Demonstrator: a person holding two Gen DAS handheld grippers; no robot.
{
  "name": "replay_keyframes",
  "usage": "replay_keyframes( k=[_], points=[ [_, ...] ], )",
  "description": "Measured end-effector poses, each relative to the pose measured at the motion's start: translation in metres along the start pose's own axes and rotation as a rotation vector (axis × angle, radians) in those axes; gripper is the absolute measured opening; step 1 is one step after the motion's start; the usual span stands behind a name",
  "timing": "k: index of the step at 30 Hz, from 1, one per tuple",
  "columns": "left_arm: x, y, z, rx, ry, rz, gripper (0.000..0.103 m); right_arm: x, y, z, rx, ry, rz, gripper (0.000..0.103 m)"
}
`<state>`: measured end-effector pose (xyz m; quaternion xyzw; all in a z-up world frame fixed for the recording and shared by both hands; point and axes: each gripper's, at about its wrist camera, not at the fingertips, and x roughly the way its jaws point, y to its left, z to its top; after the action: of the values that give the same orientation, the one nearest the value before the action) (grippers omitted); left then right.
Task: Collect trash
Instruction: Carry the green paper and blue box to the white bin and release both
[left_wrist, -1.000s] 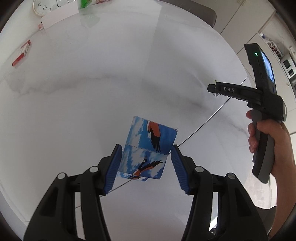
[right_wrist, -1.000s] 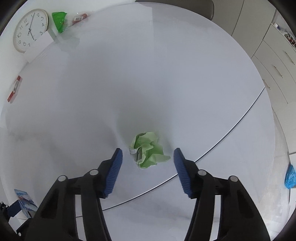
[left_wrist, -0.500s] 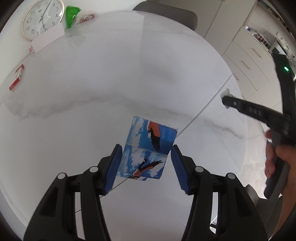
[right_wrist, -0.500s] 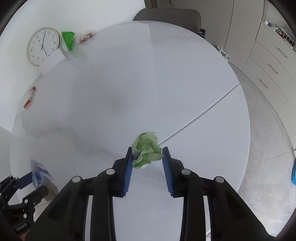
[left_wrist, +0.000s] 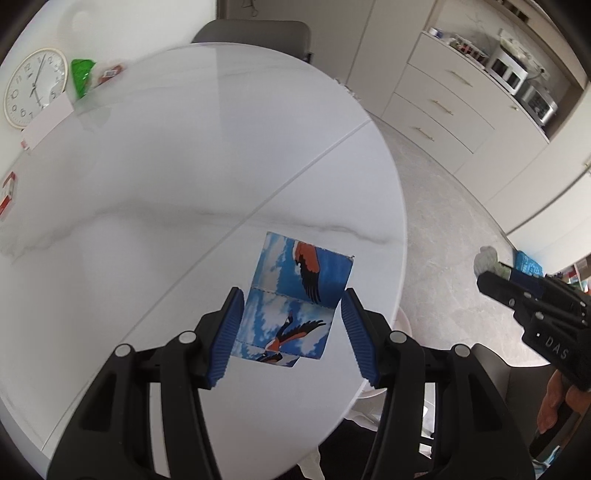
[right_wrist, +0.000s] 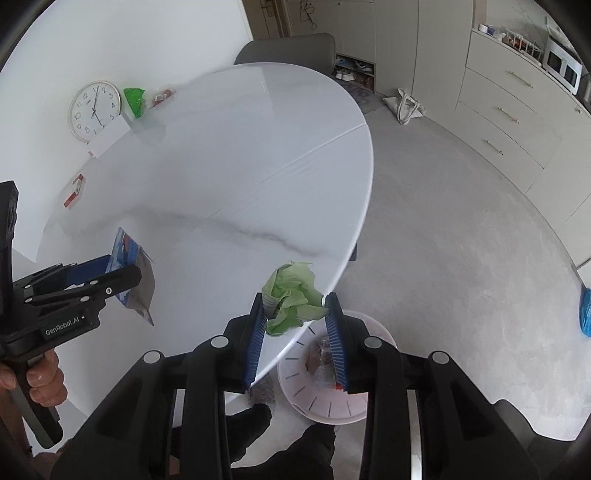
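Note:
A blue carton printed with birds (left_wrist: 303, 273) hangs above the white marble table (left_wrist: 184, 166), and my left gripper (left_wrist: 291, 295) is shut on its lower half. The right wrist view shows the same carton (right_wrist: 127, 247) in that left gripper (right_wrist: 123, 271), held by a hand. My right gripper (right_wrist: 294, 299) is shut on a crumpled green paper wad (right_wrist: 291, 291) at the table's near edge. Just below it on the floor stands a white bin (right_wrist: 321, 413) with some wrappers inside. The left wrist view shows the right gripper (left_wrist: 495, 277) out past the table edge.
At the table's far side lie a wall clock (right_wrist: 94, 110), a green bag (right_wrist: 133, 100), a white card and a red-and-white box (right_wrist: 74, 192). A grey chair (right_wrist: 288, 48) stands behind. A tote bag (right_wrist: 406, 105) and a blue item (right_wrist: 585, 310) lie on the floor by the drawers.
The right gripper closed on the green wad, lifted it and carried it to the table's edge above the bin. The left gripper rose and moved the same way with the carton.

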<state>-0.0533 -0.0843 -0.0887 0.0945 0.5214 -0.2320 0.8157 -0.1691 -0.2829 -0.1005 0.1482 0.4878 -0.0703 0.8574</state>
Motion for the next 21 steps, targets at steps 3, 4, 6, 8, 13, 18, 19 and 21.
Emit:
replay_keyframes(
  k=[3,4,6,8,13,18,19,21],
  points=[
    [0.001,-0.021,-0.001,0.018,-0.004,-0.006,0.054,0.001,-0.016,-0.011,0.020,0.006,0.009,0.034],
    [0.001,-0.025,-0.002,0.024,-0.003,-0.009,0.054,0.001,-0.021,-0.014,0.023,0.009,0.013,0.034],
    [0.003,-0.034,-0.002,0.035,-0.003,0.000,0.054,0.009,-0.027,-0.018,0.020,0.023,0.020,0.034],
    [0.004,-0.040,-0.004,0.045,0.000,0.008,0.054,0.026,-0.035,-0.028,0.008,0.055,0.031,0.035],
    [0.007,-0.052,-0.008,0.058,0.015,0.032,0.054,0.102,-0.046,-0.055,0.003,0.188,0.044,0.035],
    [0.014,-0.063,-0.010,0.070,0.035,0.051,0.054,0.170,-0.062,-0.084,0.042,0.306,0.062,0.058],
    [0.014,-0.066,-0.011,0.075,0.039,0.051,0.054,0.181,-0.066,-0.089,0.054,0.326,0.057,0.066],
    [0.015,-0.074,-0.014,0.094,0.041,0.054,0.054,0.193,-0.072,-0.097,0.066,0.351,0.045,0.069]
  ],
)
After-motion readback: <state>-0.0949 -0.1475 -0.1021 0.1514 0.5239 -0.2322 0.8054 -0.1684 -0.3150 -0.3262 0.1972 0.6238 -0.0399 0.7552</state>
